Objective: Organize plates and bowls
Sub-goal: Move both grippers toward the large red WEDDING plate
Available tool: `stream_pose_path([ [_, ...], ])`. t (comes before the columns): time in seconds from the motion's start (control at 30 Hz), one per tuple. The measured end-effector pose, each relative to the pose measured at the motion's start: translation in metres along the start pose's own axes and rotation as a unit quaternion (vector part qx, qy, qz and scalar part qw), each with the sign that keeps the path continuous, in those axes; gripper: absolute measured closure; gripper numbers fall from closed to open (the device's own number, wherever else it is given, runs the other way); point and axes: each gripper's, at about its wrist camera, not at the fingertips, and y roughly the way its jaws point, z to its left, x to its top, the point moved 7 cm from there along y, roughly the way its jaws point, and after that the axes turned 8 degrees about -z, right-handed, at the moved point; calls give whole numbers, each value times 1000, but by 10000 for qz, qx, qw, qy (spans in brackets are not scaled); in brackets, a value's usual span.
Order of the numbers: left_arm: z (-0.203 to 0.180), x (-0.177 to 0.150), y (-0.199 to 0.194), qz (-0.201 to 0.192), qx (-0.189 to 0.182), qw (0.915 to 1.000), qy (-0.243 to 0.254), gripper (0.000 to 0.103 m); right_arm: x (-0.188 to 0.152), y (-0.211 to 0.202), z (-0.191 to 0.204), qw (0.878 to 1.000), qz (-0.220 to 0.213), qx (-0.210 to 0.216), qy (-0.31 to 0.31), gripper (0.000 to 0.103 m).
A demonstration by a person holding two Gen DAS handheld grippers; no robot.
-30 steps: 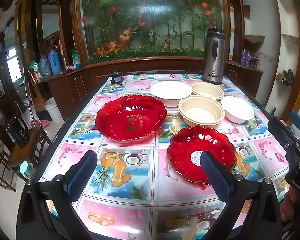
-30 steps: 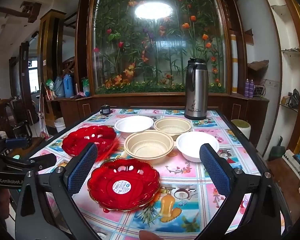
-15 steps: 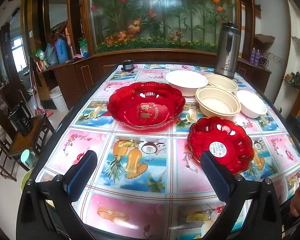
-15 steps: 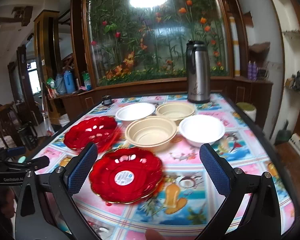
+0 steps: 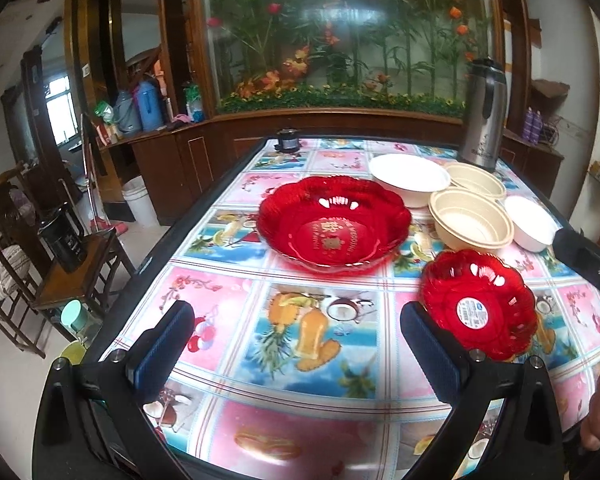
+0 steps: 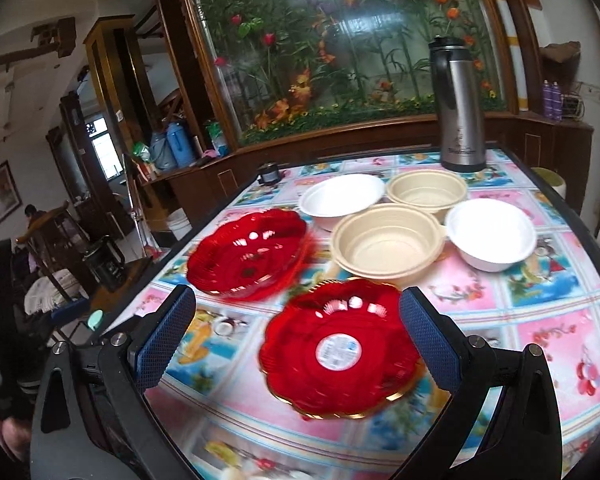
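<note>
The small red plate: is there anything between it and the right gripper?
Nothing visible. The small red plate lies directly ahead of the open right gripper, with only bare tablecloth around it. The beige bowl sits behind it.

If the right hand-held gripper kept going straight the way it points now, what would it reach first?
Most likely the small red plate, which lies on the table between the open fingers of the right hand-held gripper. The beige bowl sits beyond it. Depth is uncertain.
</note>
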Motion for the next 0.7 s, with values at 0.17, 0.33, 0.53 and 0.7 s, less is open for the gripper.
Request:
stream_pose_path([
  [0.17,13,2,-1,-61,41,9998,-165,0,-6,23,12,9988,448,94,150,0],
  [0.33,24,3,0,-83,54,9995,-314,0,-12,30,15,9977,589,128,324,0],
  [0.53,34,6,2,-105,83,9990,-431,0,-10,30,22,9981,572,121,202,0],
  [0.7,42,8,9,35,80,9986,-514,0,5,37,28,9981,581,152,160,0],
])
